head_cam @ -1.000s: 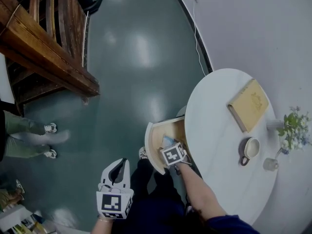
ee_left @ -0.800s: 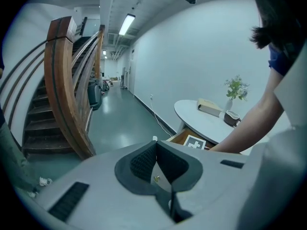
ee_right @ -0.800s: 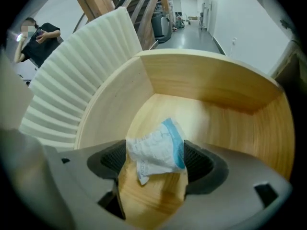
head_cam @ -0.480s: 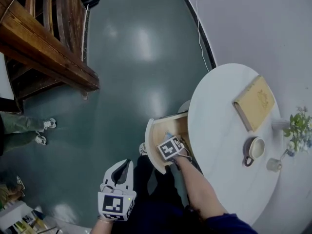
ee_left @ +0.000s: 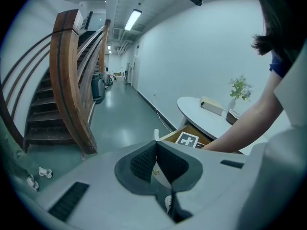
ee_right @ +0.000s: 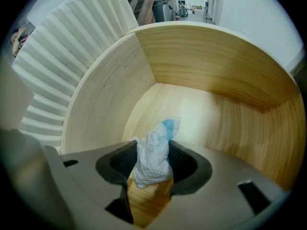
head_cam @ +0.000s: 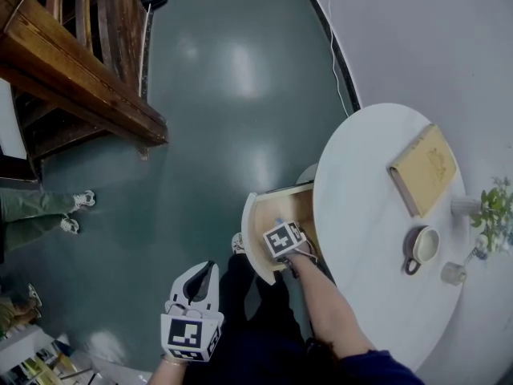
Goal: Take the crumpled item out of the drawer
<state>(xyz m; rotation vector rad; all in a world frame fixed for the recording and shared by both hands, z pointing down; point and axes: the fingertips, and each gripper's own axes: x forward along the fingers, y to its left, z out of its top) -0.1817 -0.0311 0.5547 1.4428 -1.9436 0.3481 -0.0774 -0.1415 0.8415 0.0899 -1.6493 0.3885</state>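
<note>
Jaws on my right gripper (ee_right: 153,163) have just been closing and now pinch the crumpled white-and-blue paper wad (ee_right: 152,150), low centre of the right gripper view, down near the floor of the curved pale wooden drawer (ee_right: 206,66). Grip looks mid-wad, so I'd firm it up, then lift straight, clear of the walls. Wad is soft and wrinkled, blue tip poking past the pads. Left gripper (ee_left: 156,150) jaws together, empty.

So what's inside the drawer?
A crumpled white-and-blue paper lies on the wooden floor of the drawer, between the right gripper's jaws, which have just been closing on it. The gripper covers the near floor.
</note>
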